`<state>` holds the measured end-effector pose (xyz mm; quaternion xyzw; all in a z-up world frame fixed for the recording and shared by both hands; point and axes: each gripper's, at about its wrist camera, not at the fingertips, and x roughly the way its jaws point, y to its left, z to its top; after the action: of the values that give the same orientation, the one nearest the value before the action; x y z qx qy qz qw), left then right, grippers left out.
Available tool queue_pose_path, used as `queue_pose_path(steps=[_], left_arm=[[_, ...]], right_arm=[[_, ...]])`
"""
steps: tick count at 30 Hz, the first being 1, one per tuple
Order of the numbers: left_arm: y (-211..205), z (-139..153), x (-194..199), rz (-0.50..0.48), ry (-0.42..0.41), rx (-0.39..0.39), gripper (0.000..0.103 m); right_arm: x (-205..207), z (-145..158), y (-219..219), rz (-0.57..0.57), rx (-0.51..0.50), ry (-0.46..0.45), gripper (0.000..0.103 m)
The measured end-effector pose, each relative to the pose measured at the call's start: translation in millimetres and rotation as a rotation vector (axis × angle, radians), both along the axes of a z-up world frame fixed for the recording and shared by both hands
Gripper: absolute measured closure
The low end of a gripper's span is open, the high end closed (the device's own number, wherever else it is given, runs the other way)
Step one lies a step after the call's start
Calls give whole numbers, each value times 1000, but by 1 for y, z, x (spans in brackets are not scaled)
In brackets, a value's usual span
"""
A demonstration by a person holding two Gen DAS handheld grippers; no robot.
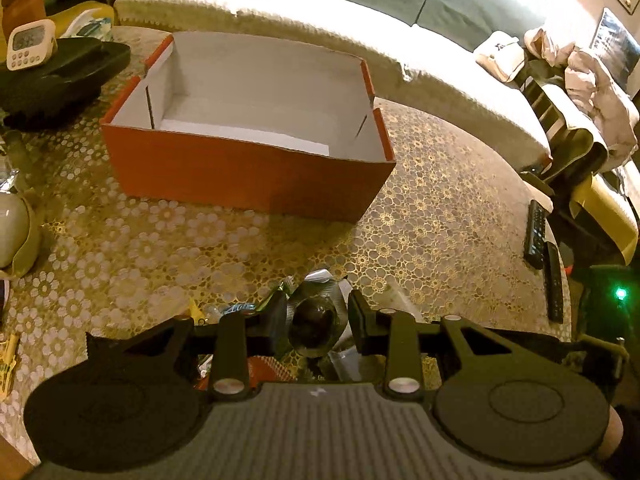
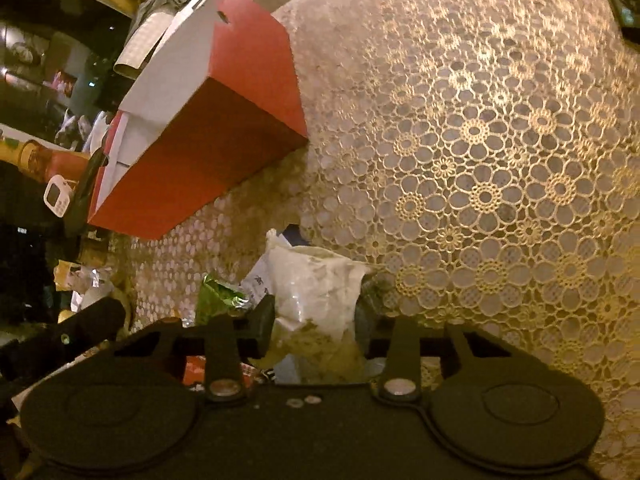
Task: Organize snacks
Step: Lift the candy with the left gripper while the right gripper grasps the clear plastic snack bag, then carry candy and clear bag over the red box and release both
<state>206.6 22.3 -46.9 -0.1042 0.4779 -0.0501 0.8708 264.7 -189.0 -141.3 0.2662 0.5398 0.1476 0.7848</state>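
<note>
An open red cardboard box (image 1: 248, 176) with a white, empty inside stands on the lace-covered table; it also shows in the right wrist view (image 2: 224, 120) at upper left. My left gripper (image 1: 318, 318) is shut on a clear-wrapped dark round snack (image 1: 316, 320), held low over a small pile of snack packets near the table's front. My right gripper (image 2: 316, 320) is shut on a white, partly clear snack bag (image 2: 316, 284). A green packet (image 2: 220, 296) lies just left of it.
A white timer (image 1: 28, 46) sits on a black case (image 1: 64, 76) at the far left. Two dark remotes (image 1: 540, 240) lie at the table's right edge. A sofa (image 1: 320, 20) runs behind the table. More wrappers (image 2: 84, 280) lie at the left.
</note>
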Motion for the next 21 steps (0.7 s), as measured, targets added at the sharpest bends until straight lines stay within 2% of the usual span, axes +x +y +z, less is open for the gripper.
queue_pose_path(steps=[6,11,21], left_arm=[[6,14,-8,10,-27,-6,71],[10,32,-6,13,-60,11,71],[20,76,30,18,-165,115,71]], right_arm=[[-8,34,8,57,-53,-110,65],[-10,74,16,138,-137,-241,65],[20,133,34,229,-260,-420,65]])
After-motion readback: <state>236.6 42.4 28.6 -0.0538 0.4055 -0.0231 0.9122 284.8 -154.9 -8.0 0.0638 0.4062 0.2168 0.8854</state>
